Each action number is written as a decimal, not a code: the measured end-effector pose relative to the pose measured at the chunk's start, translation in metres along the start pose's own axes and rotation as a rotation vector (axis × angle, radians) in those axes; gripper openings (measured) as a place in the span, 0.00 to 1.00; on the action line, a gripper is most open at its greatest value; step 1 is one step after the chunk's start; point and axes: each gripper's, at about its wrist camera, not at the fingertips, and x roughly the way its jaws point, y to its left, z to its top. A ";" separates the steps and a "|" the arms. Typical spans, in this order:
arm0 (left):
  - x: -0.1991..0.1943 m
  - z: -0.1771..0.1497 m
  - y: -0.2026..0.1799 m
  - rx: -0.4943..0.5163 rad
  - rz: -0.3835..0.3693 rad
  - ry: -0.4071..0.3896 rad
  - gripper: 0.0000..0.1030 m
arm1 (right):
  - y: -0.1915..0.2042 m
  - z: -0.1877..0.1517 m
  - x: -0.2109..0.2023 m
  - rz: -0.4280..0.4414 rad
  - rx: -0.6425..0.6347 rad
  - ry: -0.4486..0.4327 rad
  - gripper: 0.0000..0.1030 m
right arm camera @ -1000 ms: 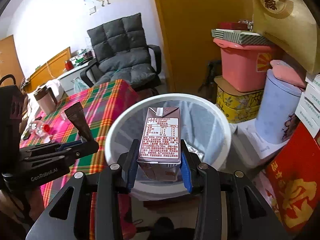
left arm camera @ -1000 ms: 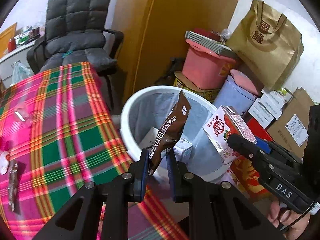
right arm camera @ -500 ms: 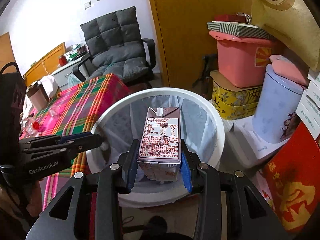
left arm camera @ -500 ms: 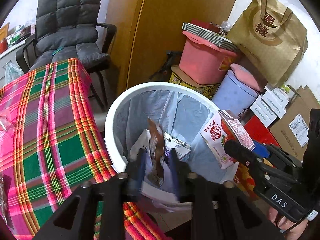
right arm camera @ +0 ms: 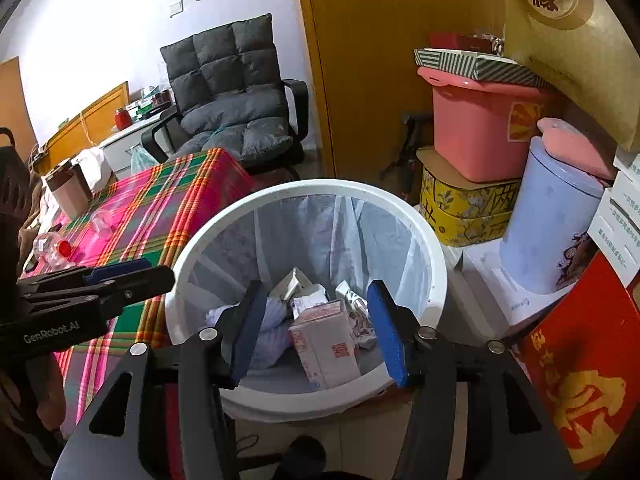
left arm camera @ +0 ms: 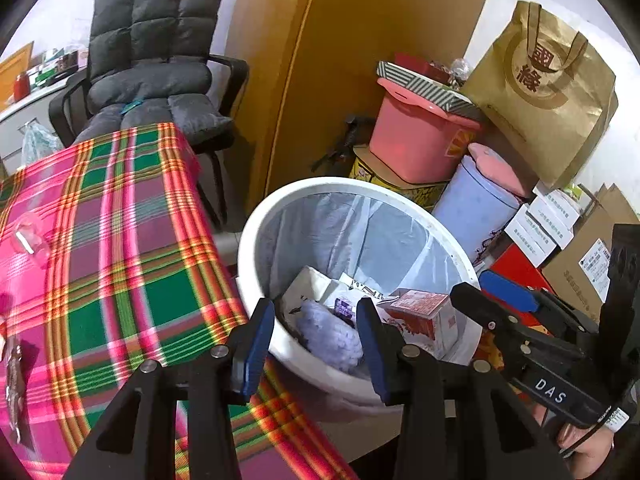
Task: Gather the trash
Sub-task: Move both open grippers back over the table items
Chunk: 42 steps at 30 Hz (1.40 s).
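Both grippers, left [left arm camera: 316, 338] and right [right arm camera: 316, 330], over bin [right arm camera: 434, 258], jaws opening, empty. Carton [right arm camera: 326, 340] lies inside. Clear rim before retreating.

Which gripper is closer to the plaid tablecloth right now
Left. The left gripper hangs by the tablecloth edge at the bin rim, jaws opening, empty. The right gripper is over the bin, farther away.
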 end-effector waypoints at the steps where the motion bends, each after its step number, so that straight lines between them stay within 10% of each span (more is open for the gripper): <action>1: -0.004 -0.001 0.002 -0.007 0.001 -0.004 0.41 | 0.001 0.000 -0.002 -0.001 -0.001 -0.002 0.53; 42: -0.145 -0.096 0.089 -0.150 0.231 -0.130 0.41 | 0.111 -0.026 -0.051 0.161 -0.224 -0.036 0.53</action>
